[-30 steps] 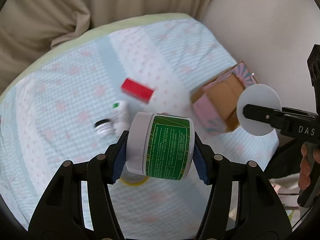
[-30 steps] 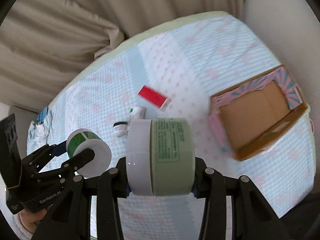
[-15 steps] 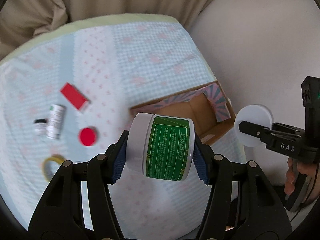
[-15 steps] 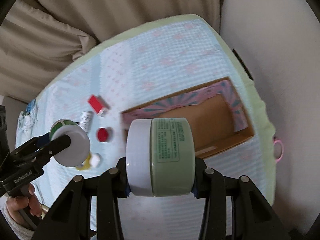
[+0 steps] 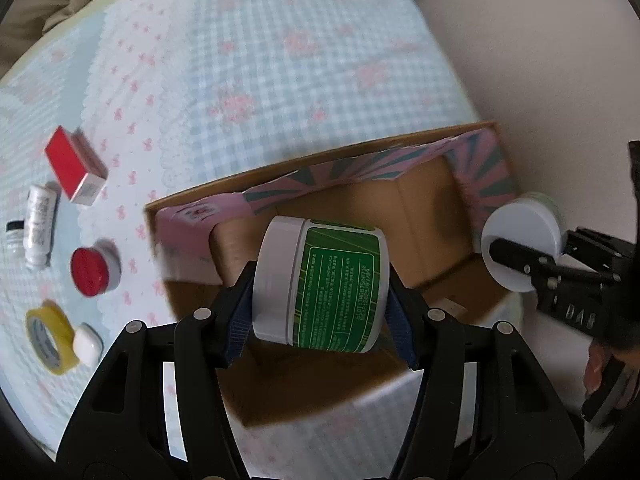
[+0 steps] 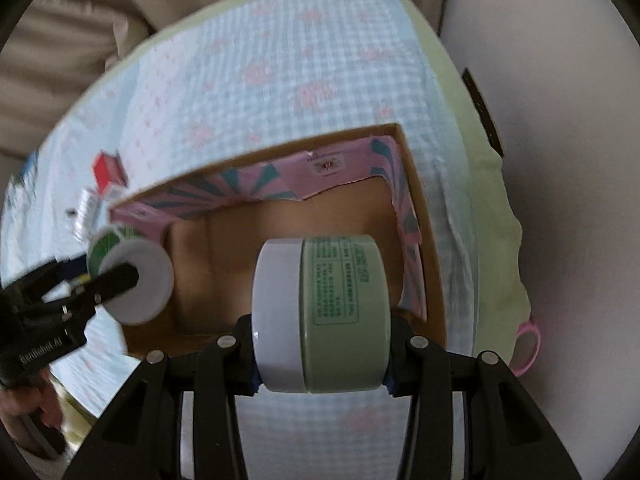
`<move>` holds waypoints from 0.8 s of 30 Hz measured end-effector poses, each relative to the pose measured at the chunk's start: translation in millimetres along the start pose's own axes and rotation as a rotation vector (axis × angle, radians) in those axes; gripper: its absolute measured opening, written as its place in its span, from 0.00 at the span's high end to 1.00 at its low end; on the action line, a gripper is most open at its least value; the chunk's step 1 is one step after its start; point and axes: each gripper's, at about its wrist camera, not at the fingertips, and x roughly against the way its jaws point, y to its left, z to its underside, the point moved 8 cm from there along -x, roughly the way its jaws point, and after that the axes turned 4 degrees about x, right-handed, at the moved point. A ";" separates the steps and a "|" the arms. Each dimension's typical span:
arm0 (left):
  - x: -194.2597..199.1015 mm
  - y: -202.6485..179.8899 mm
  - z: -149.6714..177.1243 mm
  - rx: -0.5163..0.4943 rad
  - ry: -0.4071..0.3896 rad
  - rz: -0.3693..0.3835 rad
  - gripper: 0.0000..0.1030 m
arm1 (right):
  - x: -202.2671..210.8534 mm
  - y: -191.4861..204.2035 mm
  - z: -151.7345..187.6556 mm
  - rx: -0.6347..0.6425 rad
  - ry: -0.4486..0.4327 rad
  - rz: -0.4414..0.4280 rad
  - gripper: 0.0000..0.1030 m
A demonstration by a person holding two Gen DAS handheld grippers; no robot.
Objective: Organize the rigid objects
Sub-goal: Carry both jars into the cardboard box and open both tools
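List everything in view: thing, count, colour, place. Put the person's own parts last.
dark green jar: 1, white lid, in left jaws over box
pale green jar: 1, white lid, in right jaws over box
cardboard box: 1, brown with pink flaps, open, on cloth
red carton: 1, left of box
white bottle: 1, lying by carton
red-lidded tin: 1, left of box
yellow tape roll: 1, near edge
white case: 1, touching tape
checked cloth: 1, pale blue
left gripper: 1, black
right gripper: 1, black
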 end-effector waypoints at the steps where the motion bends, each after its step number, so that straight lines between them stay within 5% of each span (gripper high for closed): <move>1: -7.0 0.1 -1.3 -0.006 0.009 -0.017 0.47 | -7.5 1.0 -1.5 0.033 0.005 0.013 0.61; 5: -35.1 -0.4 -4.0 -0.053 0.052 -0.089 0.47 | -39.8 11.1 -4.0 0.173 0.030 0.018 0.61; 13: -45.3 -4.6 -7.9 -0.140 0.058 -0.179 0.43 | -69.2 6.2 -10.5 0.181 0.054 -0.027 0.61; 15: -37.1 -7.9 -11.2 -0.176 0.025 -0.199 0.02 | -67.7 5.3 -14.4 0.190 0.029 -0.025 0.61; 16: -32.3 -9.6 -12.1 -0.188 0.011 -0.191 0.00 | -66.5 4.1 -16.1 0.199 0.024 -0.021 0.44; 17: -27.7 -9.5 -11.3 -0.192 0.005 -0.181 0.00 | -66.4 3.0 -16.7 0.206 0.034 -0.018 0.11; 18: -24.1 -7.2 -10.0 -0.189 0.006 -0.180 0.00 | -66.2 1.5 -15.4 0.218 0.053 -0.020 0.00; 24: -16.9 5.2 2.3 -0.163 0.033 -0.171 0.00 | -52.8 -4.8 -6.0 0.242 0.018 -0.066 0.00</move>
